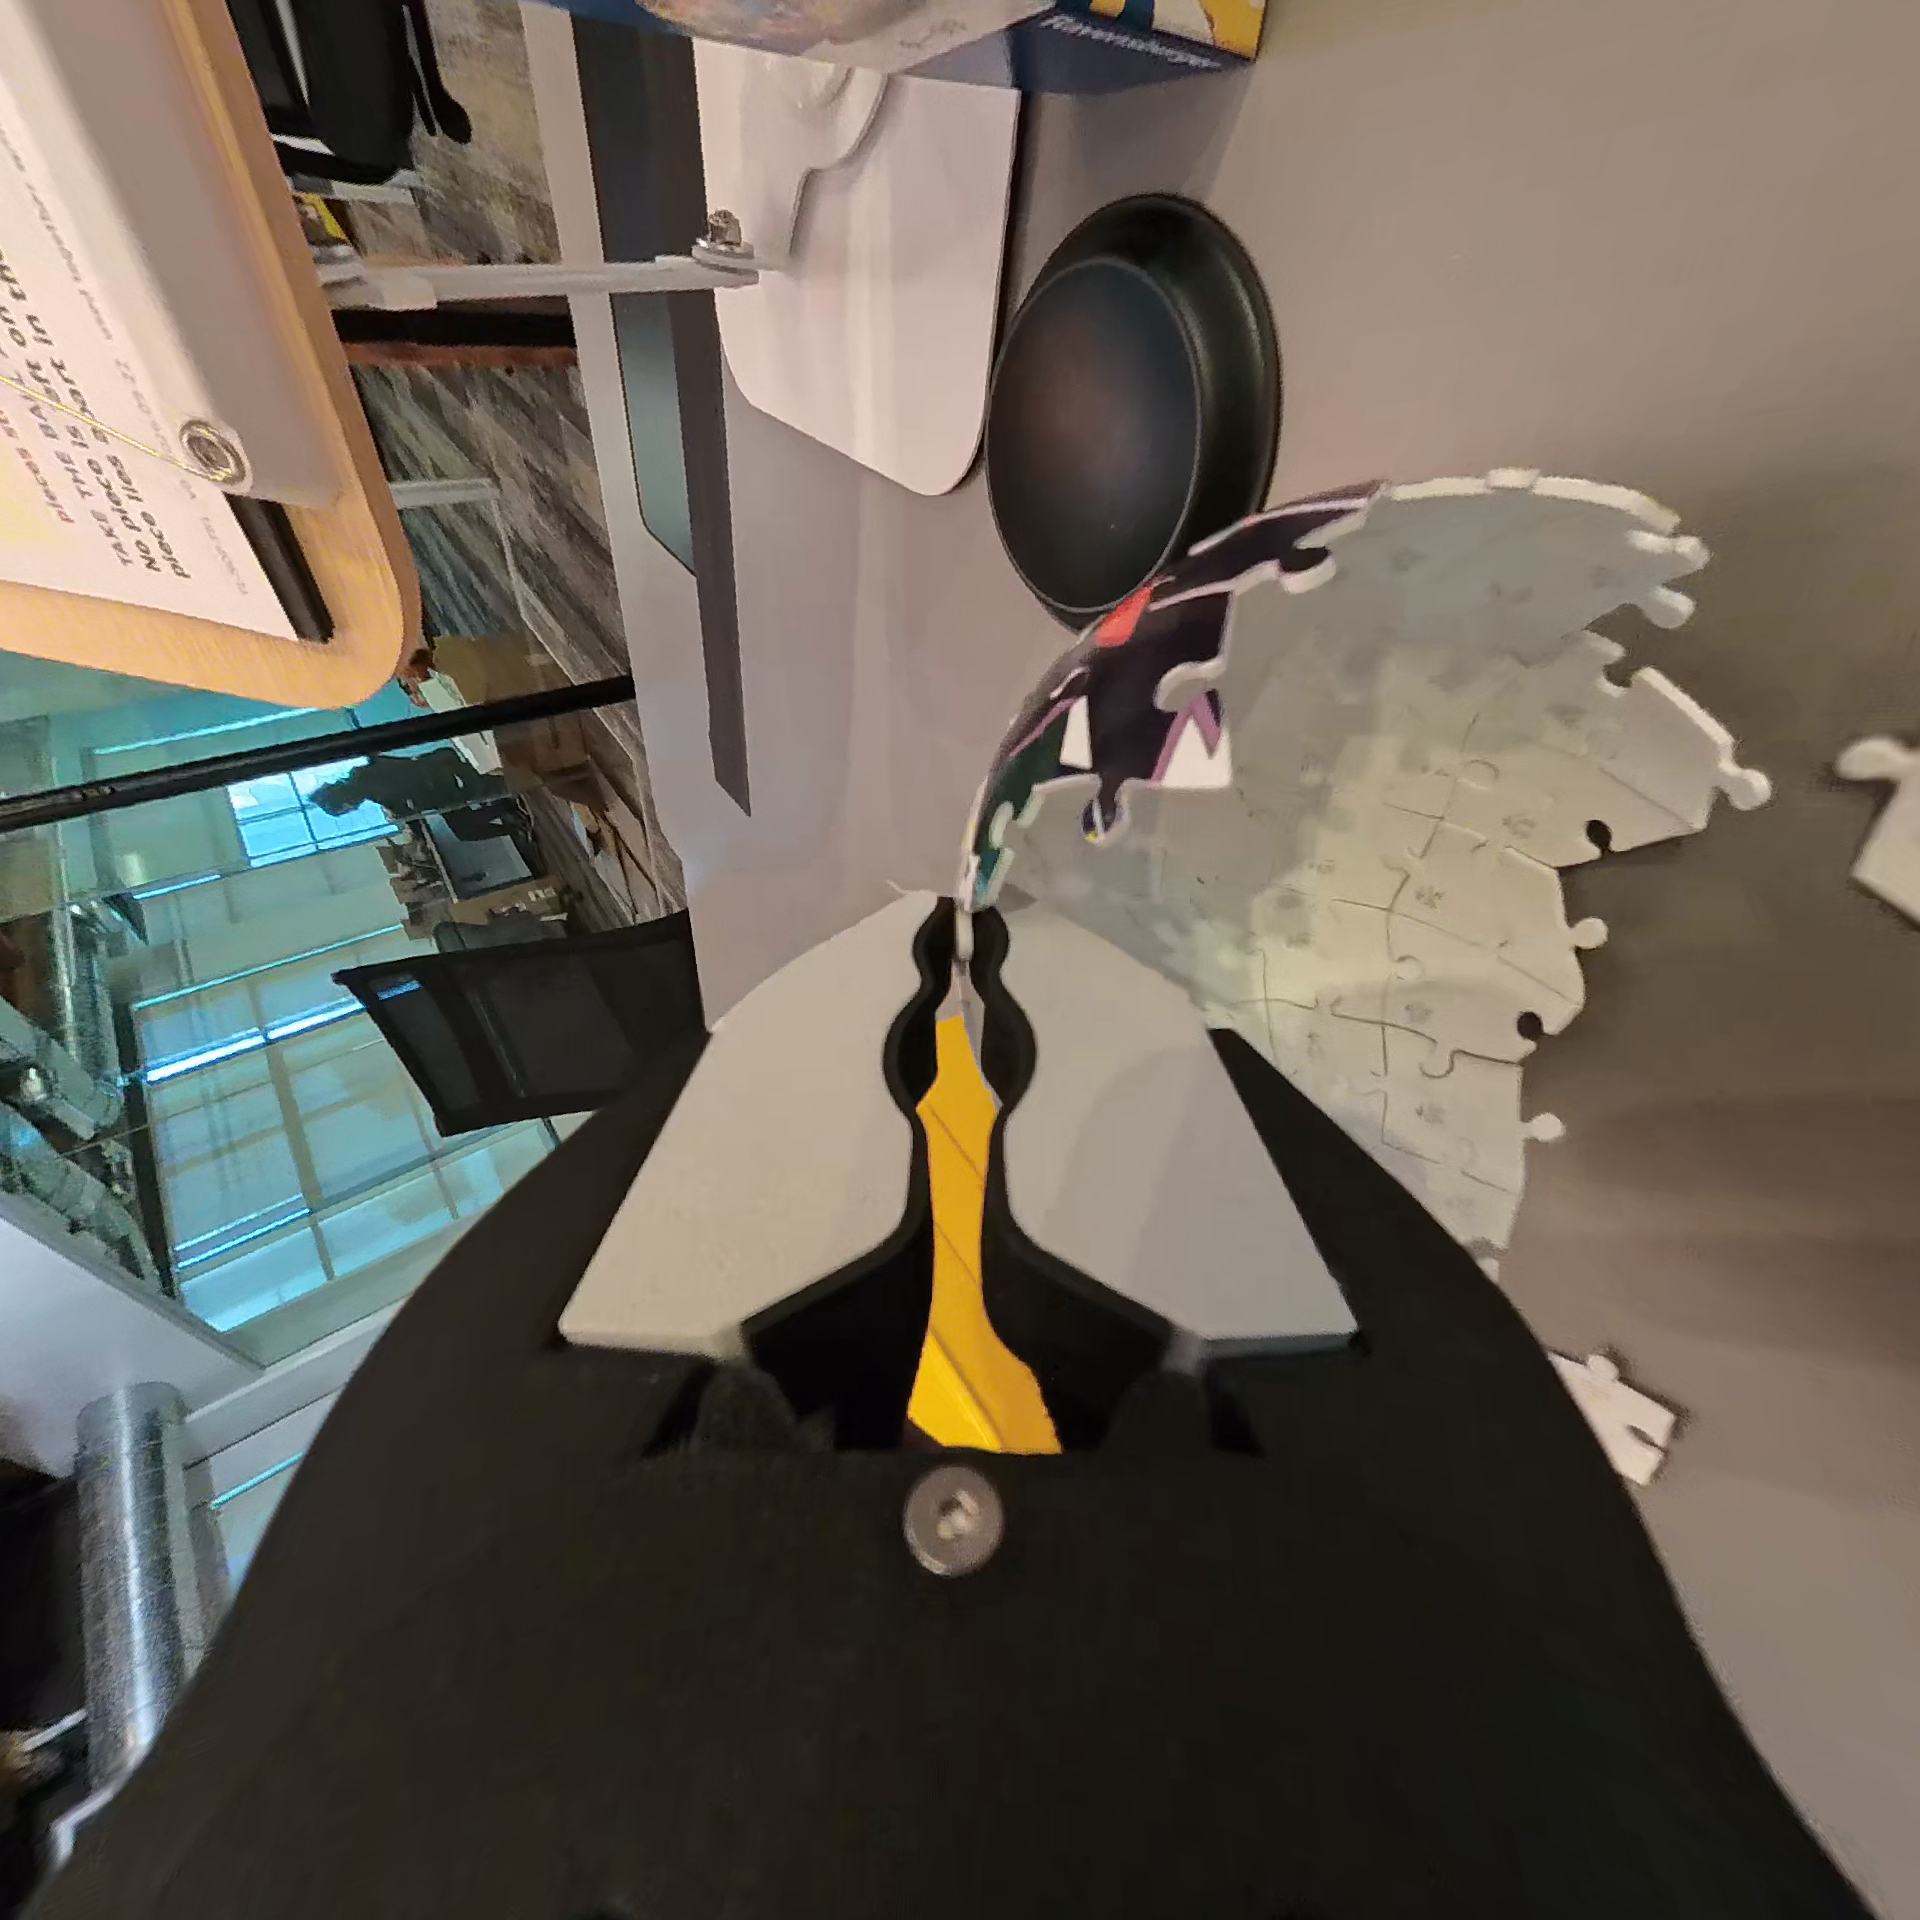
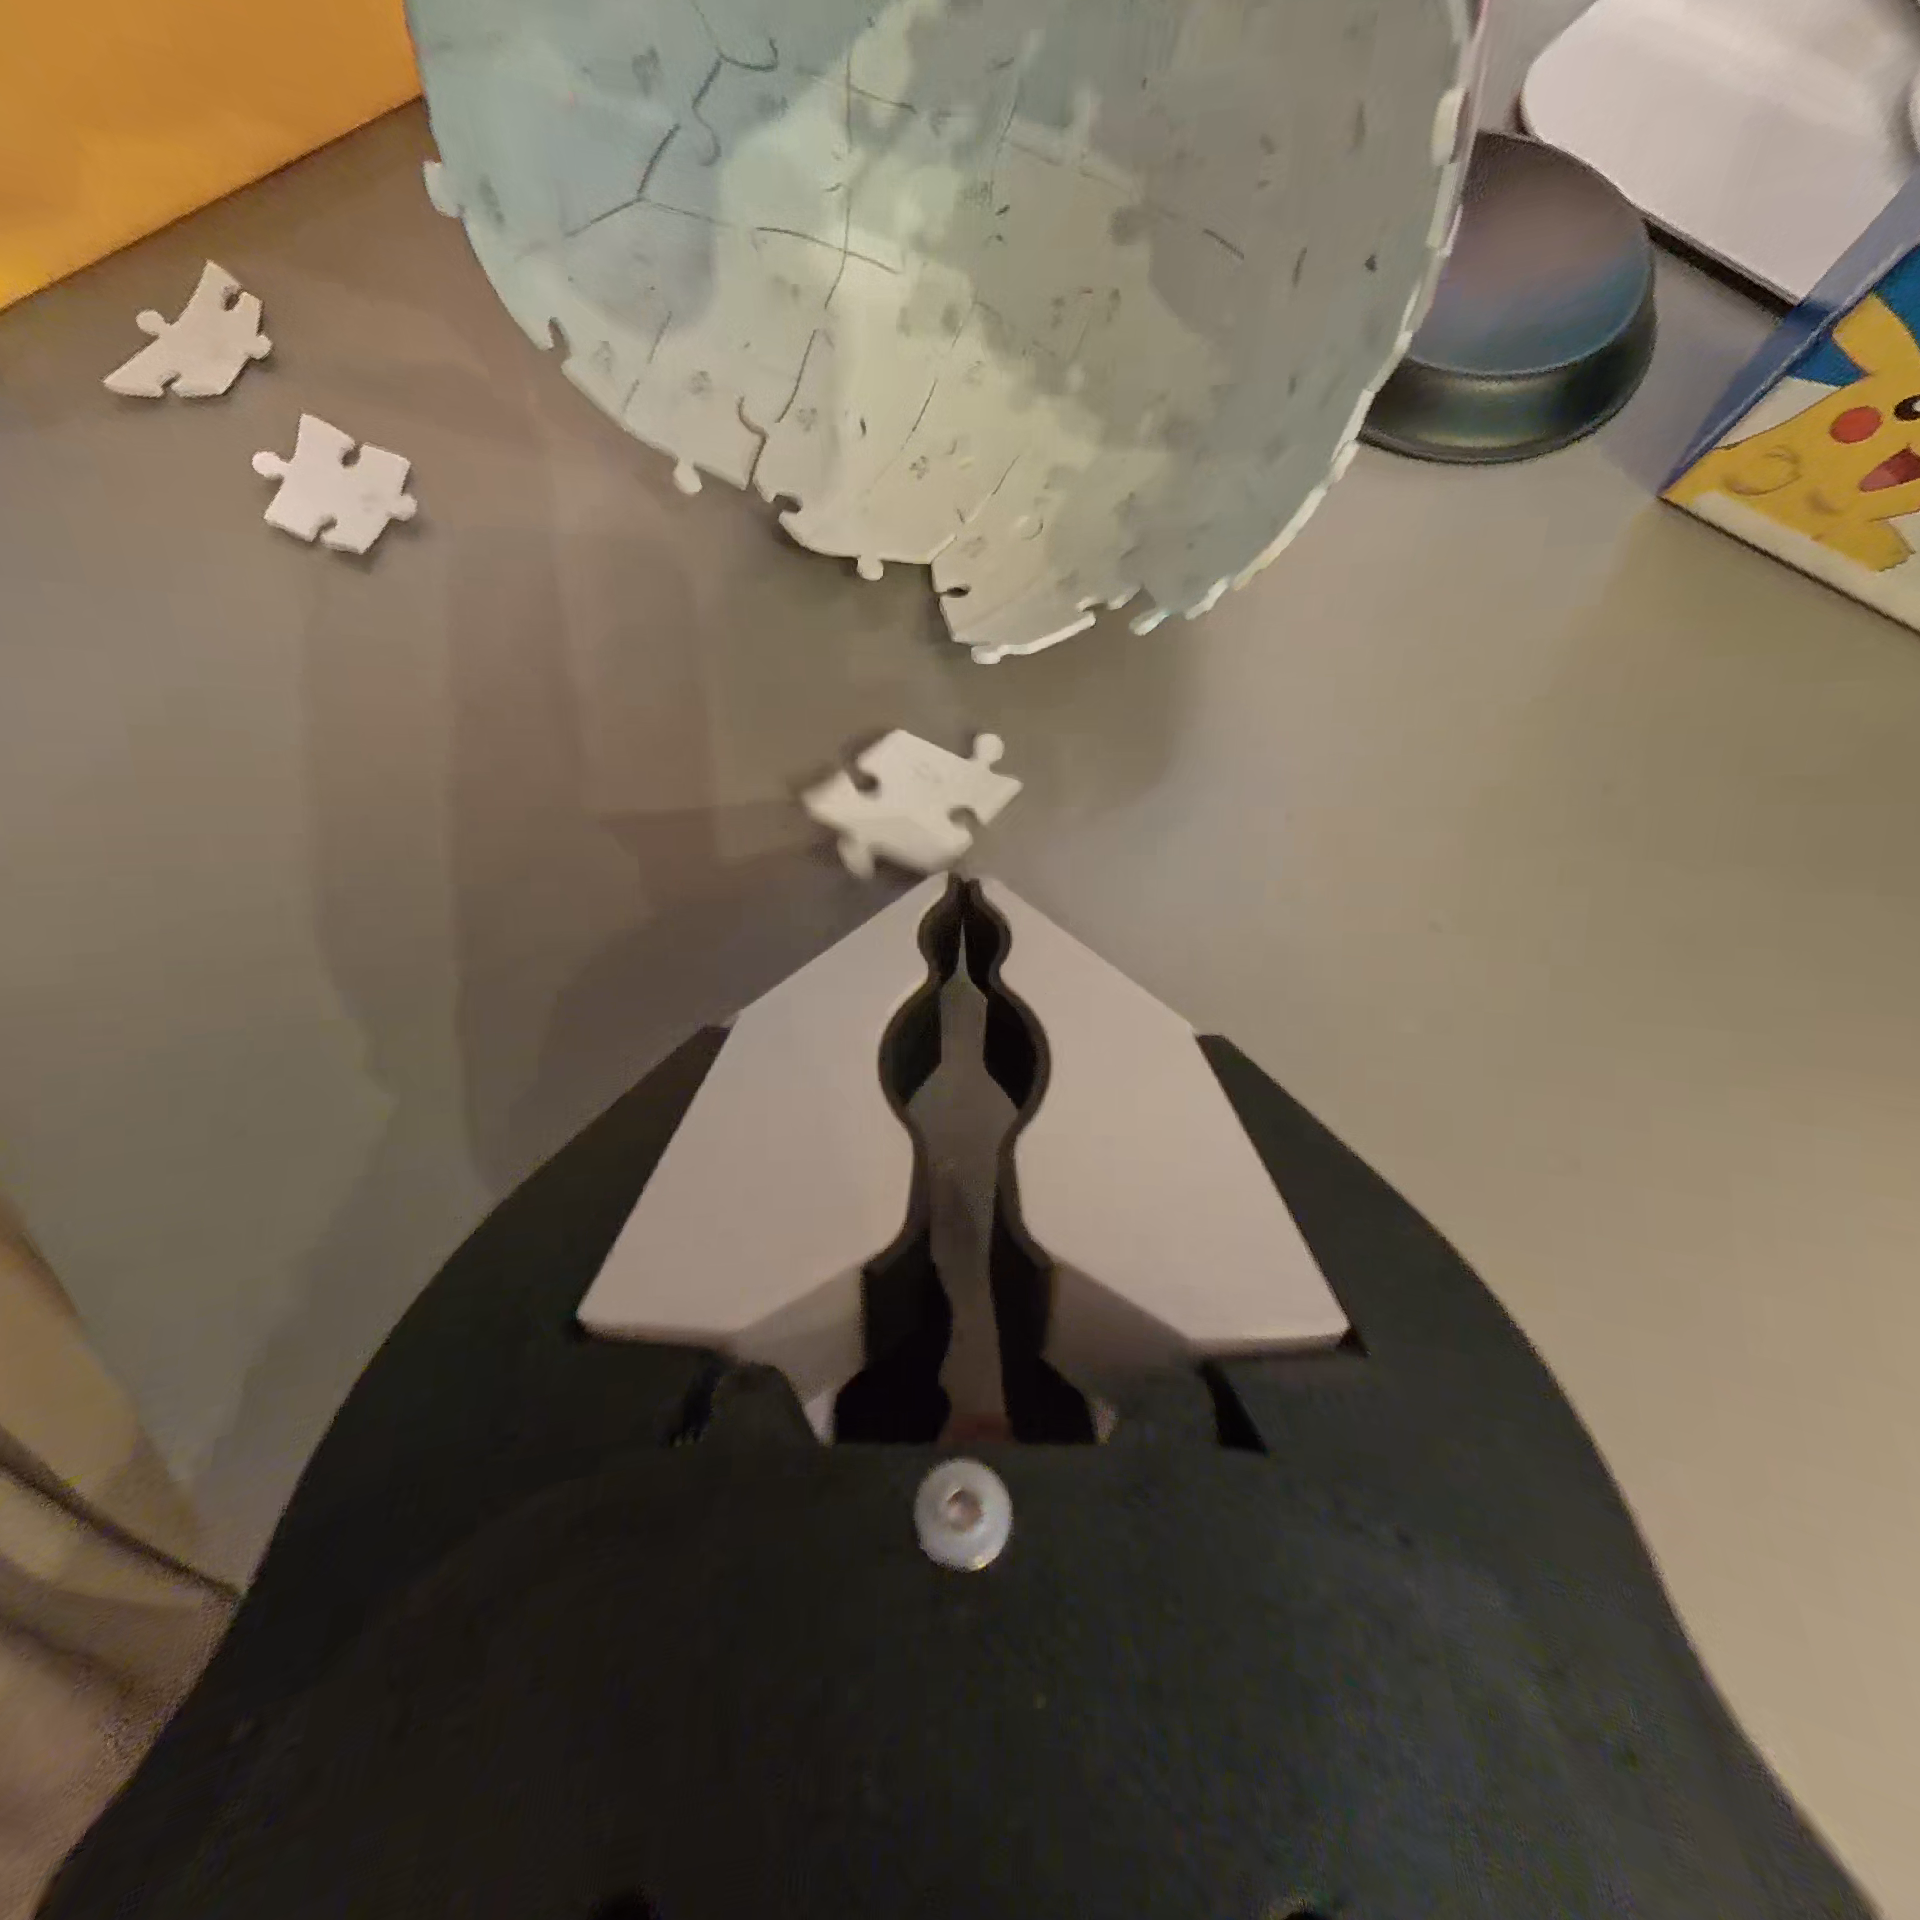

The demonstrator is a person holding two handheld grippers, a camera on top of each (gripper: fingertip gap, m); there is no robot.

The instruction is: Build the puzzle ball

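Observation:
The half-built puzzle ball (image 1: 1403,831) is a curved shell, white inside with a dark printed outside. My left gripper (image 1: 961,925) is shut on its rim and holds it above the grey table (image 1: 1558,260). In the right wrist view the shell (image 2: 935,260) hangs at the top, its hollow side facing me. My right gripper (image 2: 961,883) is shut on the corner of a loose white puzzle piece (image 2: 914,795), held just below the shell's lower edge. Two more loose pieces (image 2: 192,332) (image 2: 332,494) lie on the table to the left.
A round black stand (image 1: 1132,416) (image 2: 1507,343) sits on the table behind the shell. A blue and yellow puzzle box (image 2: 1818,416) stands at the right. A white sheet (image 1: 883,260) lies beyond the stand. Other loose pieces (image 1: 1881,821) (image 1: 1621,1413) lie near the shell. The left gripper's tips are roughly 15 cm from the right gripper's.

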